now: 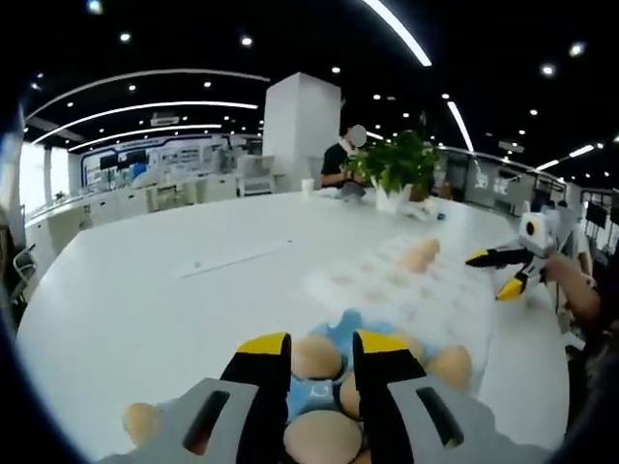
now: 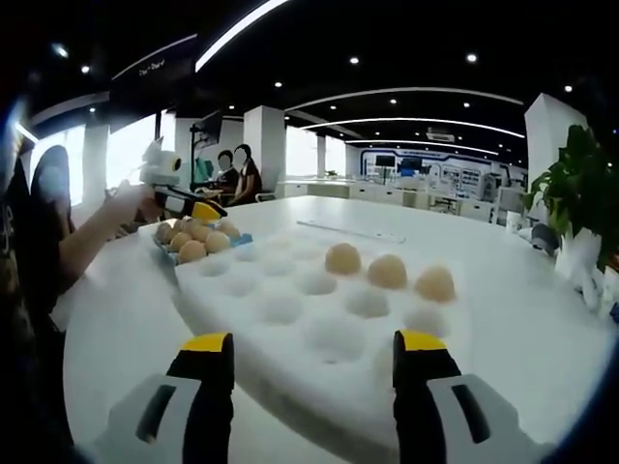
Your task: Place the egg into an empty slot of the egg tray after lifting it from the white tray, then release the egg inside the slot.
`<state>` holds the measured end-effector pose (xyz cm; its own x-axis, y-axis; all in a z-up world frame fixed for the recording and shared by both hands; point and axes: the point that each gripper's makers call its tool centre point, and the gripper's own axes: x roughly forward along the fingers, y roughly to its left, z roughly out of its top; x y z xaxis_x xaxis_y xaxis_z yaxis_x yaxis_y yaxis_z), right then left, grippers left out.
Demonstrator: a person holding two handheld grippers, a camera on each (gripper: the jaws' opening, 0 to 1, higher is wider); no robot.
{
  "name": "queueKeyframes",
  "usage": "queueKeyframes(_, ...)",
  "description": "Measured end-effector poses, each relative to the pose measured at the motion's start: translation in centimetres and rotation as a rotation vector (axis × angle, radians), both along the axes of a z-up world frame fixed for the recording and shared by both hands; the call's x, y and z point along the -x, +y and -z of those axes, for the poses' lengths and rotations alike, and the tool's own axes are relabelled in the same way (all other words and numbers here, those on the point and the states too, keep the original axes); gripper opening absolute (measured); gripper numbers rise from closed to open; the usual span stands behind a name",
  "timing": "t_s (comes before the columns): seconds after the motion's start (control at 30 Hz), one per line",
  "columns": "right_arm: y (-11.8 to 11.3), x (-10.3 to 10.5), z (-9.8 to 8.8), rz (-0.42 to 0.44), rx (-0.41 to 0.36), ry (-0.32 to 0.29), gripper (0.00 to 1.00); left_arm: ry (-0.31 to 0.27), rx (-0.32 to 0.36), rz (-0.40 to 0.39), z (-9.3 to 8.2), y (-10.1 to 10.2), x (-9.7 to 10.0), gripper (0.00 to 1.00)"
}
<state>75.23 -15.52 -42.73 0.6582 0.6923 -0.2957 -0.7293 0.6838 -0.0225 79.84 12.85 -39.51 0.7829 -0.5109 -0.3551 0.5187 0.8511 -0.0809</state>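
We hover the left hand-held gripper (image 1: 321,350), slightly open and empty, over an egg (image 1: 316,357); next, close on it.

Open-plan office: long white table (image 2: 542,319), ceiling light strips (image 1: 397,29), desk rows (image 1: 184,188), potted plant (image 1: 397,164).

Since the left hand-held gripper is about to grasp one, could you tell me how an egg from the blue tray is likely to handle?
The egg looks smooth and rounded, so it may slip between the left hand-held gripper jaws. Probably fragile, so squeeze gently. It would likely roll on the flat table, unlike those seated in the white tray.
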Motion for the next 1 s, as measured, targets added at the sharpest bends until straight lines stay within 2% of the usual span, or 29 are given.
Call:
queueKeyframes(0.1,0.1,0.2,0.0,-0.002,-0.001,-0.006,0.71,0.038,0.003,0.000,0.6,0.1,-0.2,0.30)
queueKeyframes(0.13,0.1,0.2,0.0,-0.003,-0.004,-0.008,0.71,0.072,-0.009,-0.005,1.2,0.4,-0.3,0.31)
queueKeyframes(0.17,0.1,0.3,0.0,-0.004,-0.008,-0.010,0.71,0.074,0.015,-0.016,0.9,0.4,-0.5,0.32)
queueKeyframes(0.27,0.0,0.3,0.0,-0.006,-0.020,-0.013,0.71,0.112,0.014,-0.001,1.0,0.1,-0.1,0.29)
queueKeyframes(0.4,-0.1,0.4,-0.2,-0.009,-0.040,-0.016,0.71,0.218,0.029,-0.021,1.8,0.0,0.0,0.27)
queueKeyframes(0.53,-0.1,0.4,-0.3,-0.010,-0.061,-0.021,0.70,0.289,0.016,-0.027,2.2,-0.3,0.0,0.26)
queueKeyframes(0.63,-0.1,0.4,-0.4,-0.012,-0.075,-0.022,0.70,0.311,-0.013,-0.016,2.4,-0.5,-0.2,0.25)
queueKeyframes(1.0,0.0,0.4,-0.6,-0.019,-0.098,-0.028,0.69,0.404,-0.194,0.040,2.9,-1.2,0.0,0.25)
